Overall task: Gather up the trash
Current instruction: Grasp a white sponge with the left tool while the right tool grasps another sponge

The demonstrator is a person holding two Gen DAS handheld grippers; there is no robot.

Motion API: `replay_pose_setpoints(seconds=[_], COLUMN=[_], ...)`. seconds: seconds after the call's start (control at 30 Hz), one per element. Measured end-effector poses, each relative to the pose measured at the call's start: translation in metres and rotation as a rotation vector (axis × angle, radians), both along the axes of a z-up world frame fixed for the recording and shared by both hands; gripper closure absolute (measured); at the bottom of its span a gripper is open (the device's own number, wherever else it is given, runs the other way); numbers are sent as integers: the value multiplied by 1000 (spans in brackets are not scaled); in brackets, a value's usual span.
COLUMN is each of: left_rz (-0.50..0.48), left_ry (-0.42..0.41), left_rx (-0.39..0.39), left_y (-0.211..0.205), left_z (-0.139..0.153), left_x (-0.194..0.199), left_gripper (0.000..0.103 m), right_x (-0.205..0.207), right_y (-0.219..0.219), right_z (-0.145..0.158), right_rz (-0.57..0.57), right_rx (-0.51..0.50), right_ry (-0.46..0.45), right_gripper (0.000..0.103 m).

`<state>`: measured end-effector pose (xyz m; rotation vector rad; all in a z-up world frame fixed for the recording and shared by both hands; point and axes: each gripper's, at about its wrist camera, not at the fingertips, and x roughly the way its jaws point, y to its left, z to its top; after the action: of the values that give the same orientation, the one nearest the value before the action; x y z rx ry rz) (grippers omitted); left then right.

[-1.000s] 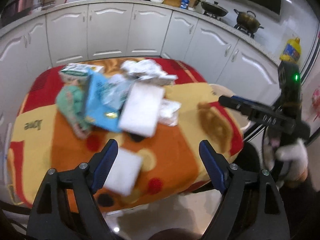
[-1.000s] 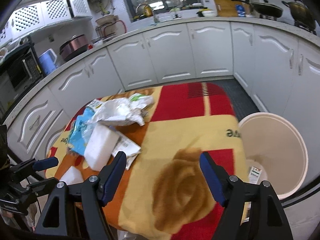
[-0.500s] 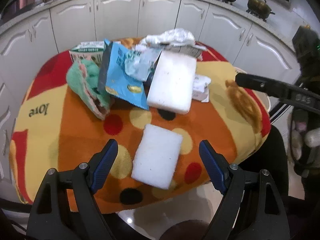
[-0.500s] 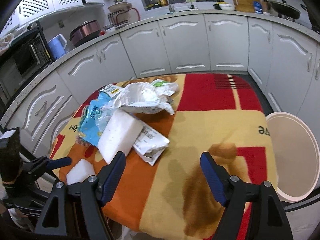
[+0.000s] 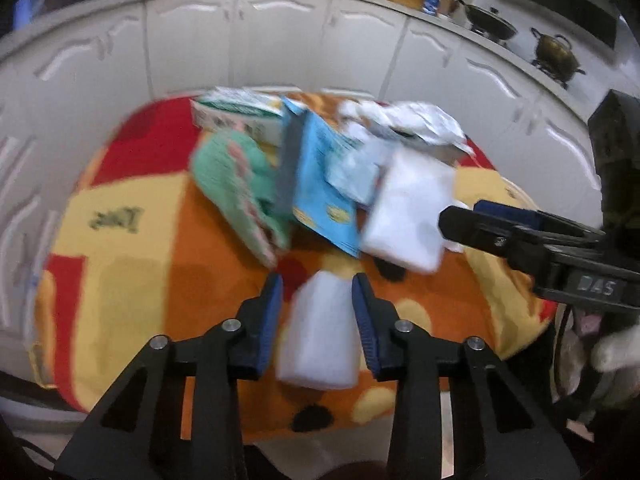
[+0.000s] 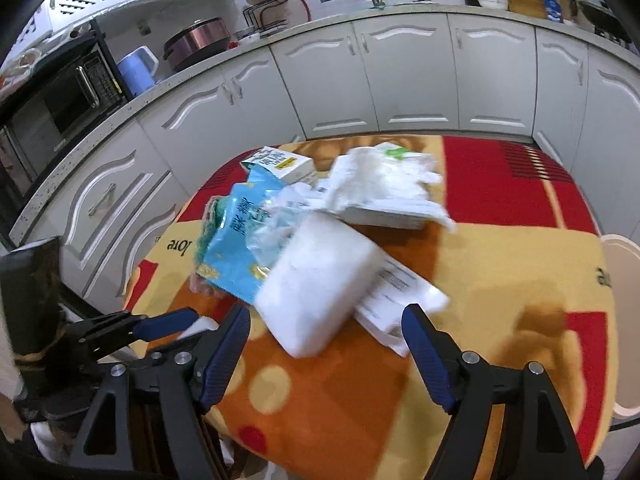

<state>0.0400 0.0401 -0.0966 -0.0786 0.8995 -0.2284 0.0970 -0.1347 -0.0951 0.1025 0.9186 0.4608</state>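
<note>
My left gripper (image 5: 317, 284) is shut on a small white foam block (image 5: 320, 340) near the front edge of the table. Behind it lies a heap of trash: a large white foam block (image 5: 408, 212), a blue packet (image 5: 320, 184), a green cloth-like wrapper (image 5: 236, 184), a carton (image 5: 236, 114) and a crumpled white bag (image 5: 408, 120). My right gripper (image 6: 326, 316) stands open just in front of the large foam block (image 6: 320, 280), not touching it. A flat white packet (image 6: 400, 300) lies under that block's right side.
The table carries a red, yellow and orange cloth (image 6: 500, 264). A round cream bin (image 6: 624, 320) stands on the floor beyond the table's right edge. White kitchen cabinets (image 6: 400, 72) curve around behind. A gloved hand (image 5: 616, 352) holds the right gripper.
The left jaws closed on the small white foam block after sinking toward it. The right gripper moved left across the table, from the bin side to the large foam block.
</note>
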Motion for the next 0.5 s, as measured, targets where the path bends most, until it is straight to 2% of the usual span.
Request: replay_pose_setpoints(seconds=[0.07,0.27,0.33,0.37,0.4,0.43,0.5], left_rz=[7,4,-1,-5,-10,-14,-39], left_ry=[-12,4,9,10,13,18,38], left_rx=[9,-67,-79,-82,-84,-85,-97], left_y=[3,13,10,10,8,5,3], left_z=[1,-8,-9,-10,-12,-13,-17], left_x=[1,0,0,-1,-1,-1,-3], left_gripper=[70,69,64,58,52,50,49], right_x=[9,28,30,30,30,29,27], right_y=[10,33,38,39,40,39,34], right_z=[-4,-19,-21,-21,-22,-21,-19], right_rz=[-31,-102,-98,-90,-83,-71,-53], right_rx=[-3,-48,-75,-88,-99,-99,-88], right_ry=[9,38,21,11,5,1,4], right_gripper=[27,27,27,27,29,41,42])
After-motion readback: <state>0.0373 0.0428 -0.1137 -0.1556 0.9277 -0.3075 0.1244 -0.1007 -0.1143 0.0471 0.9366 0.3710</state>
